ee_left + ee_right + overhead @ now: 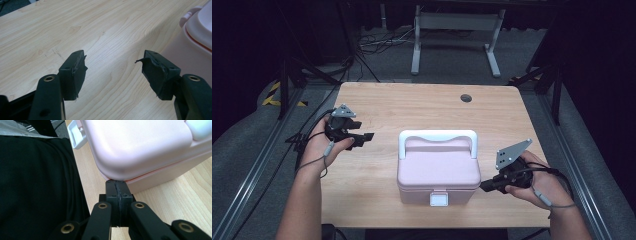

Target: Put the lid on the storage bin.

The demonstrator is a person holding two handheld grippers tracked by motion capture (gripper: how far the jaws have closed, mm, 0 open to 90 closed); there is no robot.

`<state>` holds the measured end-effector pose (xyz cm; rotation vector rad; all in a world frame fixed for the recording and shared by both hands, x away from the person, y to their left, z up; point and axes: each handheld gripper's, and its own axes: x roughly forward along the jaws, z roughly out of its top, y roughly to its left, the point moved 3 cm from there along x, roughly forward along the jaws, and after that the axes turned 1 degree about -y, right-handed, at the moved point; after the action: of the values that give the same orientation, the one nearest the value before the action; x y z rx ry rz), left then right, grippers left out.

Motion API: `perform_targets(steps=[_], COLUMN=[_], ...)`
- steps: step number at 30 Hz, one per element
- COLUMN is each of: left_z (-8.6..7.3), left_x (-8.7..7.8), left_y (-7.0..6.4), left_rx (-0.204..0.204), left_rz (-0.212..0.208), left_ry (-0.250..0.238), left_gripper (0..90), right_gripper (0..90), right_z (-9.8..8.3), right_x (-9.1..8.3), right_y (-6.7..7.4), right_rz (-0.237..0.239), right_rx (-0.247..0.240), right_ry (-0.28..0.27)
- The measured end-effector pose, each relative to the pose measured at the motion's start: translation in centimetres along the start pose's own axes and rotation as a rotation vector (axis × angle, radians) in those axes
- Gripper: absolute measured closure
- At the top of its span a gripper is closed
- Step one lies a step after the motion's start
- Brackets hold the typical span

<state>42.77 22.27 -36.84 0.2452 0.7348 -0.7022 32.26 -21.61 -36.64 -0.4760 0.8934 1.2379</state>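
1. Box point(438, 172), pink with a white handle point(438, 136) folded over its lid, sits near the middle of the table point(412, 105), toward the person's edge; a white latch point(439, 200) is on its front face
2. Right gripper point(484, 187) lies low at the box's front right corner; in the right gripper view its jaws are pressed flat together with nothing between them, tips point(116, 185) right at the seam where lid meets base, touching or just short of it, I cannot tell which
3. Left gripper point(366, 136) is held above the table to the left of the box, well apart from it; in the left gripper view its jaws stand wide apart with bare wood between them and the box's side at the right edge point(197, 35)
4. Pads on the left jaws look worn, with a frayed edge curling off one point(150, 62)
5. Dark clothing point(37, 190) fills the left of the right gripper view, beside the table edge
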Motion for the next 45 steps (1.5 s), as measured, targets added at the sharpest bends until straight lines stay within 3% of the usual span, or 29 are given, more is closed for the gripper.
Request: perform_targets(steps=[12,14,24,29,33,45], left_z=[0.0,0.0,-0.1,-0.5,-0.9,-2.0], left_x=[0.0,0.0,-0.2,-0.6,-1.0,-2.0], left_y=[-0.1,-0.1,-0.1,0.0,0.1,0.2], left_rx=[0.002,0.003,-0.008,-0.017,-0.030,-0.052], left_rz=[-0.001,-0.001,0.001,-0.001,0.008,0.021], left_ry=[0.001,0.003,-0.004,-0.014,-0.020,-0.030], left_gripper=[36.0,36.0,35.8,35.6,35.4,34.4], right_gripper=[90.0,90.0,90.0,85.4,80.8,65.6], right_z=[-0.1,0.0,0.2,0.4,0.7,1.3], right_x=[0.2,0.1,-0.6,-1.7,-2.8,-5.3], right_y=[0.1,0.3,0.5,0.6,0.5,-1.4], right_rz=[0.008,0.027,0.033,0.059,0.073,-0.037], right_rx=[-0.013,-0.017,-0.032,-0.038,-0.015,0.044], right_ry=[0.030,-0.002,-0.028,-0.089,-0.155,-0.350])
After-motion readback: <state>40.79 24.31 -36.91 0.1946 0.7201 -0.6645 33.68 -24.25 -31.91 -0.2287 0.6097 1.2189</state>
